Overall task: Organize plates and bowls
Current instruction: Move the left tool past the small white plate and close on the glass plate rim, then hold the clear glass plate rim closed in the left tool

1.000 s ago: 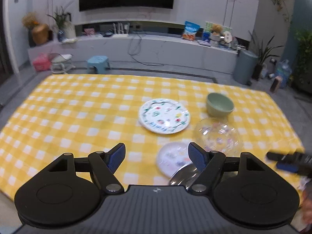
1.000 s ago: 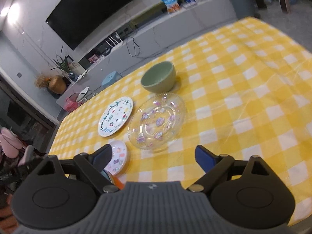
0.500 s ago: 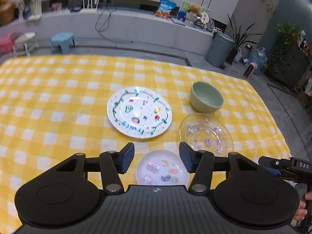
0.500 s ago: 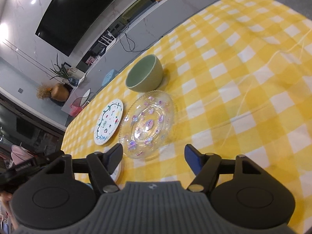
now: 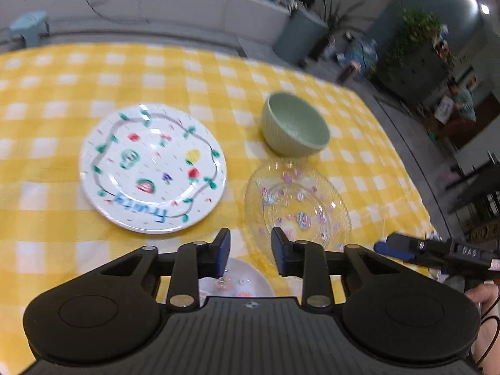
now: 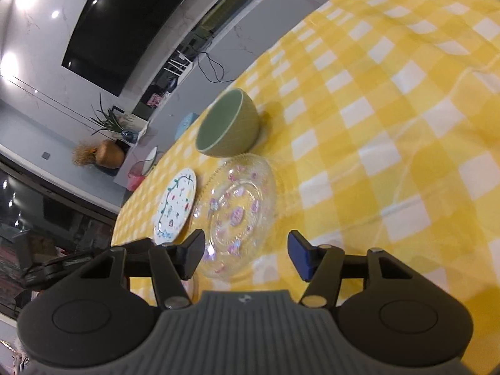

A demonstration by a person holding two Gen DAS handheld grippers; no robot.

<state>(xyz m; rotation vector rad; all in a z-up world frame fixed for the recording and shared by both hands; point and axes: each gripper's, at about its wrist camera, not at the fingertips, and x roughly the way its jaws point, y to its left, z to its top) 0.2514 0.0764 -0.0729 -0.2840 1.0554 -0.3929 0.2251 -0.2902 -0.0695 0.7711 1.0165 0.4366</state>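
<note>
Between the left gripper's blue pads lies only yellow check cloth; its jaws are narrowing, with a clear gap left and nothing pinched. At 6 o'clock from that gap, half under the gripper body, sits the small white saucer, its far rim just below the pads. At 1 o'clock, just beside the right pad, is the clear glass plate; at 11 o'clock the large painted plate; farther out at 12 to 1 o'clock the green bowl, touching or nearly touching the glass plate's far edge.

The right gripper is also closing, its pads wide apart and empty. The glass plate lies at 12 o'clock, with its near rim roughly level with the fingertips; whether that rim sits inside the gap or just under it I cannot tell. The painted plate lies at 10 o'clock and the bowl beyond at 12.

The tablecloth is loose and wrinkled on the right-hand view, so a pad digging under a rim could catch fabric and drag the neighbouring dishes. The glass plate is thin, shallow and slick: a pinch on its lip alone might slip or tip it against the bowl. Both grippers are near each other, so they could collide if both go for adjoining rims. The left view is blurred, which makes its aim harder to judge.
</note>
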